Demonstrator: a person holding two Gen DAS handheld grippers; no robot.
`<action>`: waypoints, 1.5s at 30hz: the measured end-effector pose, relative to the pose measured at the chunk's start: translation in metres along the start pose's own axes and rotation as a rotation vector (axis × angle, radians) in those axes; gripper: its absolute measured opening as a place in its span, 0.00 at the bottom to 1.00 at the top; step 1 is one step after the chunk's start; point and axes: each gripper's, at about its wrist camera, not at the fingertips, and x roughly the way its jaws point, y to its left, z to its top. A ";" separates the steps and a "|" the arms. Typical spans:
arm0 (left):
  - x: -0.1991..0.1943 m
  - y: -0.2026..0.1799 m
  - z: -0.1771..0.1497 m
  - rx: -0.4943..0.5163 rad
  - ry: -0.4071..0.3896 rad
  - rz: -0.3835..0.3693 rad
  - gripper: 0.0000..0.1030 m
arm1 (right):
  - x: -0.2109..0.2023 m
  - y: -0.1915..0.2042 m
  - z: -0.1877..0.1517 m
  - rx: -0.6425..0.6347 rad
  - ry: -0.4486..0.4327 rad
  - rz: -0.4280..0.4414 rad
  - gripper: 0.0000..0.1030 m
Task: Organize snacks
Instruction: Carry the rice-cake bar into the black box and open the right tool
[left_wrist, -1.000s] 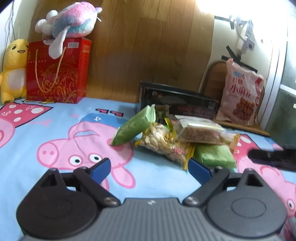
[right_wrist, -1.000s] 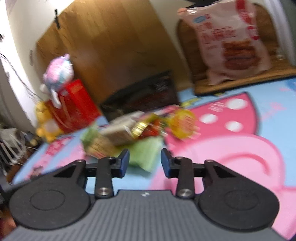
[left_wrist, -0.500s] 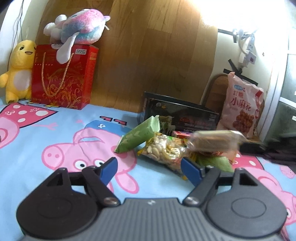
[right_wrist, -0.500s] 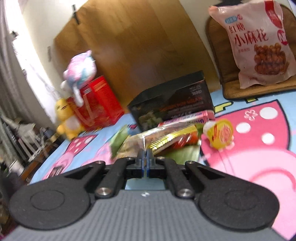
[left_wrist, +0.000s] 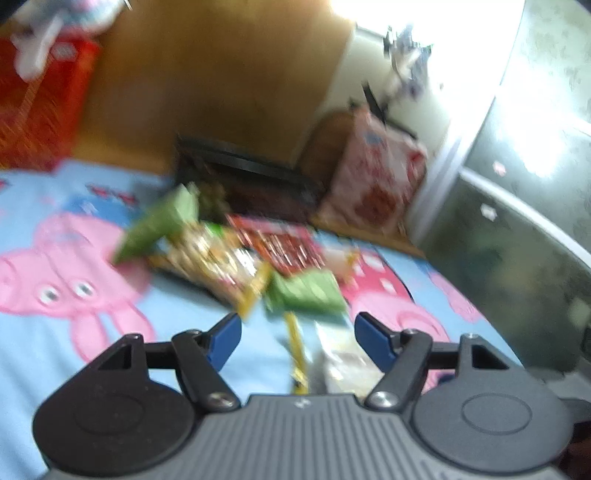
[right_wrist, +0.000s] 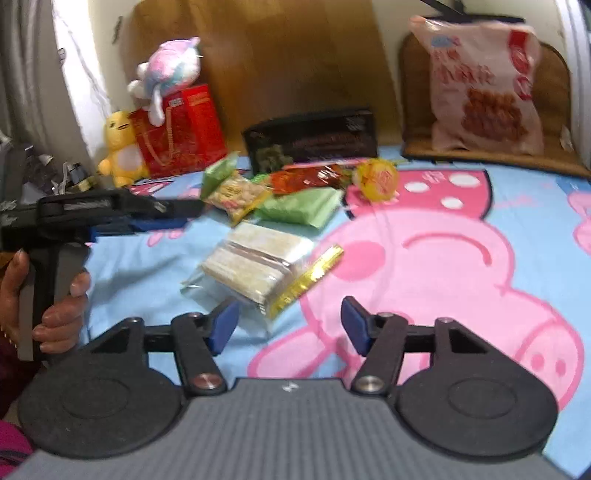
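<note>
Bed sheet (right_wrist: 461, 258), blue w/ pink pig print, carries all items. Large pink snack bag (right_wrist: 484, 85) stands upright at rear right on a brown mat, apart from the rest. Black box (right_wrist: 314, 136) at rear centre. Snack pile (right_wrist: 295, 192) just in front of box: green packs, peanut pack, red pack, round yellow item, overlapping. Clear-wrapped cracker pack (right_wrist: 255, 262), pale stacked wafers w/ gold end strip, lies flat, separate, nearer than pile, just ahead of right gripper (right_wrist: 290, 325). Right jaws have just been opening; now wide apart, nothing between. Left gripper (left_wrist: 297, 332): jaws have just been closing, still apart, pads clear of the pack below them. Left view blurred.
</note>
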 end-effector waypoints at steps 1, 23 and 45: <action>0.006 -0.001 0.000 -0.003 0.048 -0.013 0.67 | 0.004 0.003 0.002 -0.014 0.003 0.008 0.62; 0.057 0.000 0.136 -0.047 -0.053 -0.021 0.49 | 0.095 -0.006 0.139 -0.102 -0.154 -0.004 0.37; 0.110 0.102 0.152 -0.253 -0.051 0.203 0.50 | 0.160 -0.111 0.157 0.388 -0.088 -0.032 0.60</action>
